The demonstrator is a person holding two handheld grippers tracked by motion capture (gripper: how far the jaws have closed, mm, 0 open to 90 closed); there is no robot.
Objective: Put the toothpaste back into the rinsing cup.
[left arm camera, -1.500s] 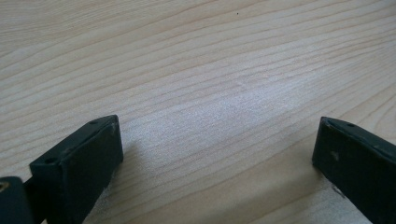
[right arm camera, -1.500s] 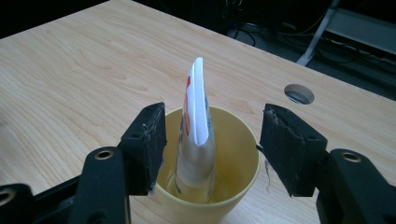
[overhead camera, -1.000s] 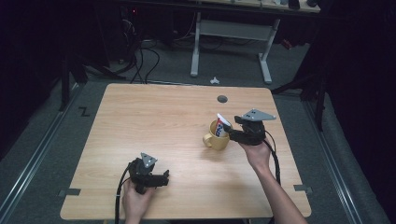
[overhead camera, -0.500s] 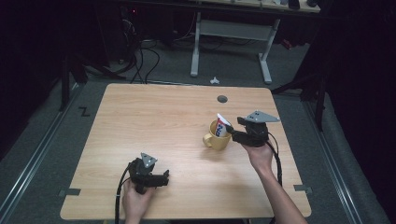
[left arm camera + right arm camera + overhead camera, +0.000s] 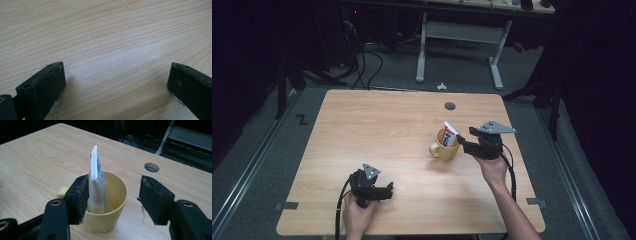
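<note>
A yellow mug (image 5: 445, 145) stands upright on the wooden table (image 5: 377, 130), right of the middle and a little toward the near side. Its handle (image 5: 434, 149) points left in the high view. A tube (image 5: 450, 134) stands in the mug, white with blue and red print, its flat crimped end up and rising clear above the rim; it leans slightly.

The right gripper (image 5: 466, 142) sits just right of the mug, held level in the right hand (image 5: 490, 167), its jaws pointing left at the mug. In the right gripper view (image 5: 113, 195) the jaws stand apart, released, with a clear gap between them. The left pad (image 5: 82, 196) in that view lies close beside the tube and the mug's rim; whether it touches either I cannot tell. The right pad (image 5: 150, 197) is well clear of the mug. Nothing is clamped.

The left gripper (image 5: 388, 190) rests low over the table at the near left, well apart from the mug, held in the left hand (image 5: 359, 210). In the left gripper view (image 5: 116, 85) its jaws stand wide, released, with bare wood between them.

A round hole (image 5: 450, 106) in the table lies beyond the mug, toward the far edge.
</note>
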